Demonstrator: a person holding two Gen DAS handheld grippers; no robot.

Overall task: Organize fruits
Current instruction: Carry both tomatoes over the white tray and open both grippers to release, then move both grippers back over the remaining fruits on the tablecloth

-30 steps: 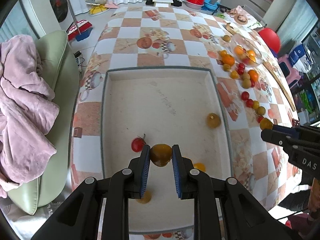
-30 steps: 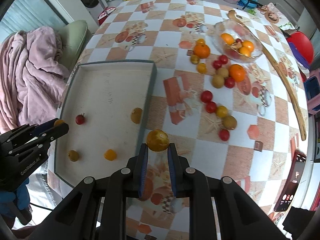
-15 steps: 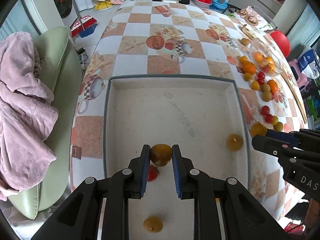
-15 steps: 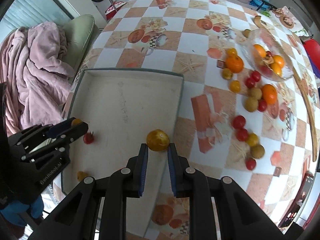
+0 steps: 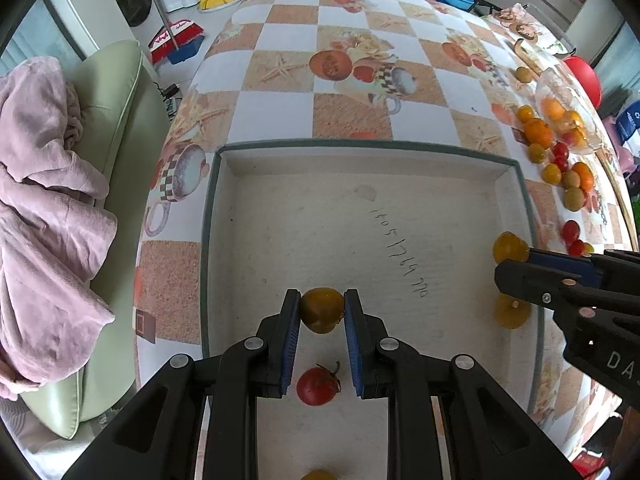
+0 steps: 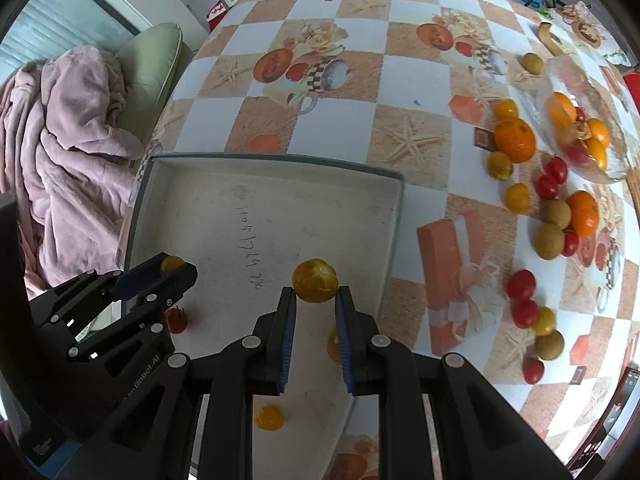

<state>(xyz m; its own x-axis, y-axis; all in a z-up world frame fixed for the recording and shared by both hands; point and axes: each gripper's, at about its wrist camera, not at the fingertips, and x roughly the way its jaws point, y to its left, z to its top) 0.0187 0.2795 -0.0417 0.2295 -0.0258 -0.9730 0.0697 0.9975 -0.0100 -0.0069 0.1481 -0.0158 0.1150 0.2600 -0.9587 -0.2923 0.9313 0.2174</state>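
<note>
Over the white tray [image 5: 224, 240], left tongs [image 5: 322, 310] clamp a brownish-yellow fruit [image 5: 321, 309]; right tongs [image 6: 315, 294] pinch a yellow fruit [image 6: 314, 280].

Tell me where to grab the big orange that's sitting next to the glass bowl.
Grip the big orange across its widest middle, coming straight down from above. It is round, and the small yellow fruit and glass bowl crowd its sides.
</note>
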